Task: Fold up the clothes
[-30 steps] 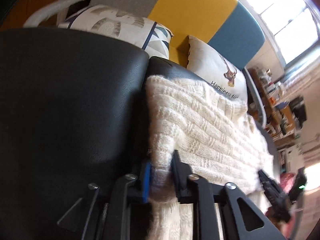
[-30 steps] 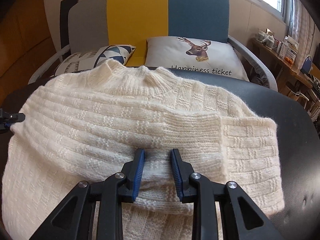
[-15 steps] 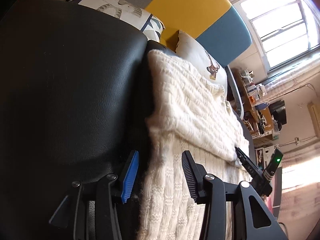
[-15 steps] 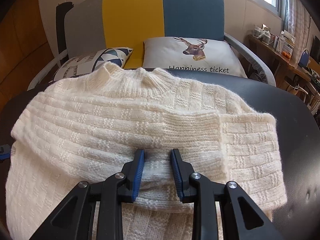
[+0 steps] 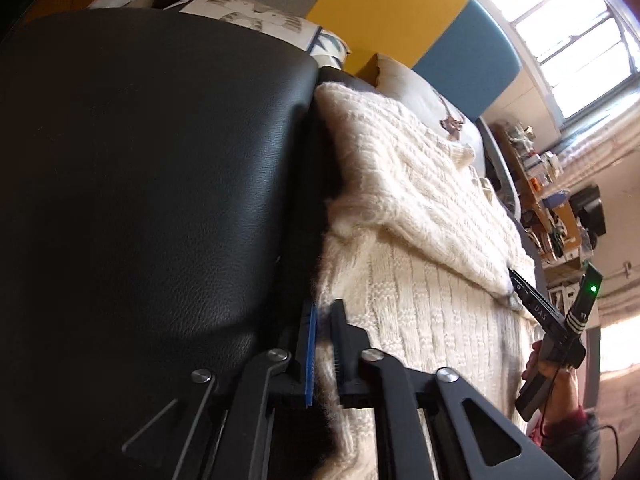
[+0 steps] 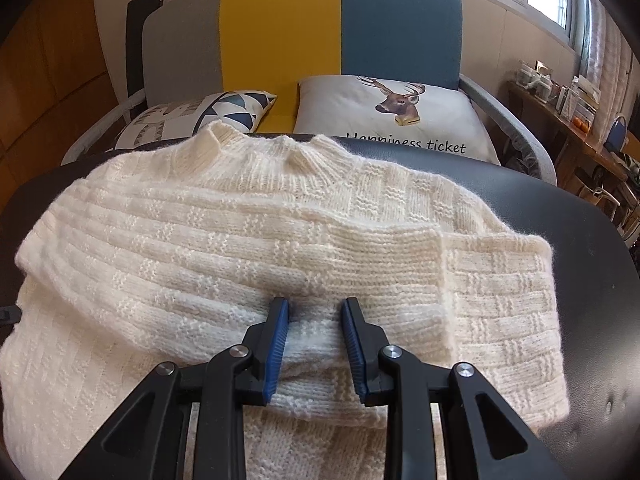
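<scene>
A cream knitted sweater (image 6: 248, 240) lies flat on a black leather surface (image 6: 592, 264), collar at the far side, both sleeves folded across the body. My right gripper (image 6: 314, 312) stands over the cuff of the folded sleeve, jaws a little apart, the knit lying between the pads. In the left wrist view the sweater (image 5: 420, 216) runs along the surface's seam. My left gripper (image 5: 325, 312) is shut on the sweater's left side edge, below the folded sleeve. The right gripper (image 5: 520, 284) shows at the far side.
Black leather cushion (image 5: 140, 200) fills the left. Behind stands a grey, yellow and blue armchair (image 6: 340, 28) with a deer pillow (image 6: 392, 116) and a triangle-pattern pillow (image 6: 200, 116). A cluttered shelf (image 6: 560, 96) runs along the right wall under the windows.
My left gripper let go of the folded sleeve end, opened, moved down along the sweater's side and closed on its edge. My right gripper has barely moved.
</scene>
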`<action>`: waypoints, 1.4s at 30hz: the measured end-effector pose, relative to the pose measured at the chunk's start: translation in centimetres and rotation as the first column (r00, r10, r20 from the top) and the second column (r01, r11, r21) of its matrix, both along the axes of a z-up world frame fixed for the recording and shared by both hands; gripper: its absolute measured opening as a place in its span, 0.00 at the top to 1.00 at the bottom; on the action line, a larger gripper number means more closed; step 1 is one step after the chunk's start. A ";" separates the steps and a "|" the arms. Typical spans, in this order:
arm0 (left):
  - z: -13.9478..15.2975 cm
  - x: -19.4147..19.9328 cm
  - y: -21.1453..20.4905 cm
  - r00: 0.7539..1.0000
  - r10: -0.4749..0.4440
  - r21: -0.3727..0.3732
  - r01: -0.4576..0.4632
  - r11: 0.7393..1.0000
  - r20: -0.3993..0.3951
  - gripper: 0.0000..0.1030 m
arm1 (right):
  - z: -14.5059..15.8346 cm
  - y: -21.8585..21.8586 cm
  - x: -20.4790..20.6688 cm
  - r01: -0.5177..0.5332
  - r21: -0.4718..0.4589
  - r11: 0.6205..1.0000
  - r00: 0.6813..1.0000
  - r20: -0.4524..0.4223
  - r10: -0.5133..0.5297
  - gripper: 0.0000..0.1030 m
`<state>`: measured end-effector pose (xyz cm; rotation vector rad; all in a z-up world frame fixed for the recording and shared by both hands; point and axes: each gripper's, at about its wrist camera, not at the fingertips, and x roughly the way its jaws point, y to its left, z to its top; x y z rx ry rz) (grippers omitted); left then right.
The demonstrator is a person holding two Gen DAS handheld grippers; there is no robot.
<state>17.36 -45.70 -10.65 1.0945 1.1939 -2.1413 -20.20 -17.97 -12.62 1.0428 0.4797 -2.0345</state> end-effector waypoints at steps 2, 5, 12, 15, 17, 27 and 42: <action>0.5 0.5 0.1 1.000 0.020 0.007 -0.020 1.000 0.010 0.79 | 1.1 0.7 0.0 0.001 -0.025 1.000 1.000 0.023 0.000 0.73; 1.3 1.9 0.9 0.999 0.046 0.005 -0.046 0.999 -0.010 0.69 | 3.6 3.7 1.2 -0.015 -0.122 0.992 1.000 0.008 0.016 0.73; 2.0 6.5 5.3 0.995 0.061 0.026 -0.060 0.998 -0.073 0.56 | 3.5 15.0 5.8 0.019 -0.211 0.977 0.987 0.162 0.015 0.69; 1.8 8.6 7.9 0.995 0.059 0.037 -0.056 0.998 -0.077 0.56 | 2.1 18.7 8.5 0.004 -0.175 0.984 0.977 0.209 0.034 0.69; 1.5 10.0 9.4 0.996 0.058 0.037 -0.055 0.998 -0.069 0.56 | 1.2 20.4 9.9 0.021 -0.130 0.991 0.976 0.215 0.008 0.69; 1.0 12.6 13.4 0.999 -0.017 0.028 0.018 0.999 -0.041 0.55 | 0.5 27.2 11.4 0.125 -0.220 0.967 0.931 0.362 -0.038 0.69; 3.9 12.5 13.9 0.984 -0.025 -0.068 0.013 0.998 -0.175 0.48 | 1.8 28.4 10.1 0.156 -0.266 0.951 0.913 0.407 -0.036 0.69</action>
